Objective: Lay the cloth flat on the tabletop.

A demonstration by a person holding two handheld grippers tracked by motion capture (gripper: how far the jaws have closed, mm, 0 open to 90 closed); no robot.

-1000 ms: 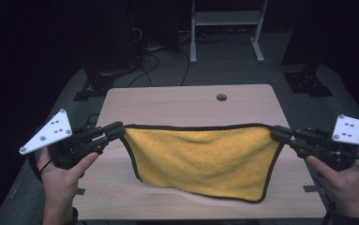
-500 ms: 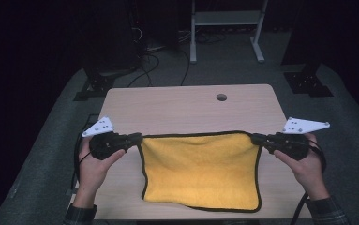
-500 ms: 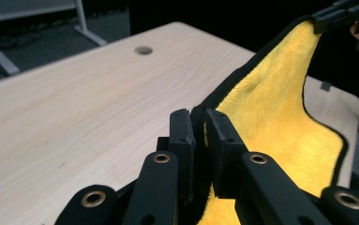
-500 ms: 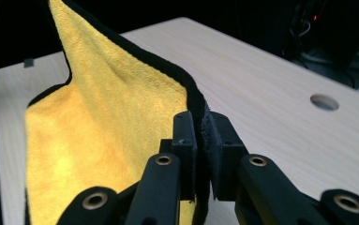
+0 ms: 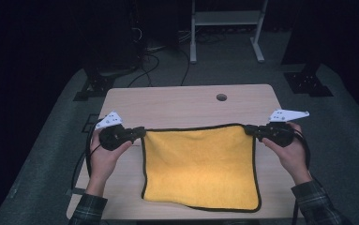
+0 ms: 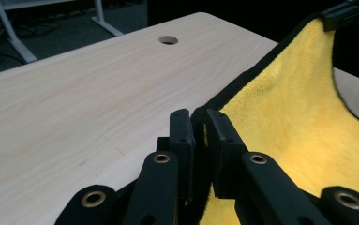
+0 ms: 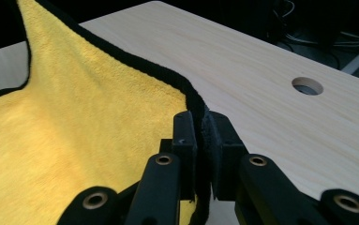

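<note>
A pale rectangular wooden table point(image 5: 182, 105) with rounded corners stands on a grey carpeted floor point(image 5: 350, 126); behind it a white metal frame point(image 5: 224, 28) rises out of the dark. Most of the near half of the tabletop is covered by a square yellow terry cloth with black edging point(image 5: 198, 166). It lies spread flat on the wood, its near hem close to the table's front edge and its far hem drawn in a line between the two tools.

The person's left hand point(image 5: 104, 157) holds the left gripper point(image 5: 139, 133) at the cloth's far left corner. In the left gripper view its two black jaws are pressed together with the black hem and a sliver of yellow pile pinched between them point(image 6: 199, 136). The right hand point(image 5: 287, 150) holds the right gripper point(image 5: 250, 130) at the far right corner, and the right gripper view shows those jaws likewise clamped on the hem point(image 7: 200, 131), the cloth rising slightly from the wood toward the grip. Plaid sleeves point(image 5: 320, 206) cover both forearms, and black cables point(image 5: 86, 159) trail from the tools.

A small round hole point(image 5: 221, 97) sits in the far part of the tabletop, well apart from the cloth.
</note>
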